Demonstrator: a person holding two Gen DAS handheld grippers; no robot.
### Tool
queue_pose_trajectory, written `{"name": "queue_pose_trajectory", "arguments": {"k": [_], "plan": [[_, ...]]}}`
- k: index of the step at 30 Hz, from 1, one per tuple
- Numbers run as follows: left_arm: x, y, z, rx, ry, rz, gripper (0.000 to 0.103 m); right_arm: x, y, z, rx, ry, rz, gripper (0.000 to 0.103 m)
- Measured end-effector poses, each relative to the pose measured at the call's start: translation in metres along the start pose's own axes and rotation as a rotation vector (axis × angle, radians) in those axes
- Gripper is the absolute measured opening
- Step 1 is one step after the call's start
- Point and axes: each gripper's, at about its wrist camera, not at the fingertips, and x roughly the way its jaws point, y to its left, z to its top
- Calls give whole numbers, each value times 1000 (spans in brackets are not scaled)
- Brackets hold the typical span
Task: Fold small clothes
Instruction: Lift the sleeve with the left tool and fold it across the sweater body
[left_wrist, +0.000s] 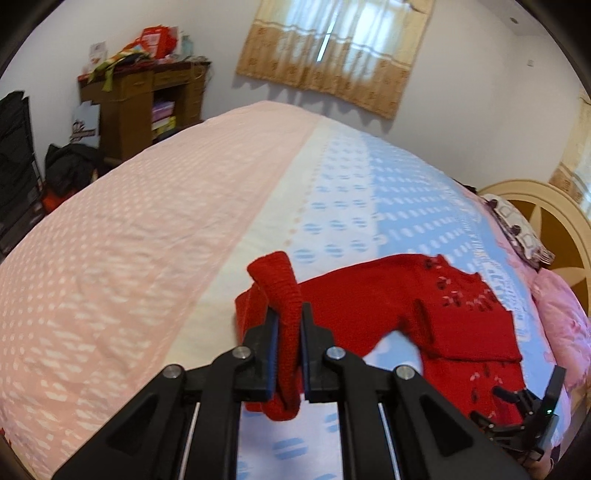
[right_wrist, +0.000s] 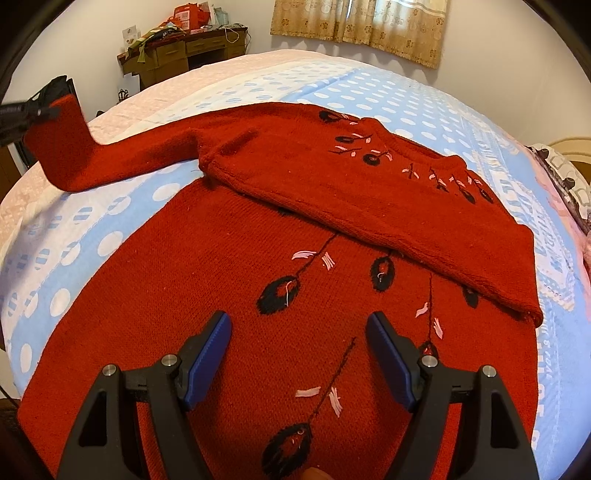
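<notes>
A red knitted sweater (right_wrist: 229, 302) with black and pink embroidery lies on the bed, one sleeve folded across its chest (right_wrist: 388, 206). My left gripper (left_wrist: 289, 317) is shut on the cuff of the other sleeve (left_wrist: 286, 295), which is lifted off the bed. In the right wrist view the left gripper (right_wrist: 48, 110) shows at the far left, holding the raised cuff (right_wrist: 62, 140). My right gripper (right_wrist: 299, 325) stands open just above the sweater's lower body, with nothing between its fingers. In the left wrist view the right gripper (left_wrist: 528, 413) is small at the lower right.
The bed carries a quilt, pink (left_wrist: 122, 236) on one side and blue with white dots (right_wrist: 424, 103) on the other. Pillows (left_wrist: 524, 229) lie by the headboard (left_wrist: 554, 206). A cluttered brown desk (left_wrist: 144, 107) and curtained window (left_wrist: 332, 48) are beyond the bed.
</notes>
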Motion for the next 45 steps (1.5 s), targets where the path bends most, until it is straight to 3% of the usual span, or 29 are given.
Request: {"name": "queue_pose_trajectory", "arguments": {"k": [10, 30, 45], "plan": [[-10, -65, 18, 93, -28, -91, 10, -7, -6, -6, -17, 8, -28, 77], [-18, -182, 47, 229, -103, -188, 10, -28, -45, -35, 27, 13, -49, 77], [-20, -263, 58, 307, -131, -267, 10, -35, -65, -53, 104, -6, -9, 77]]}}
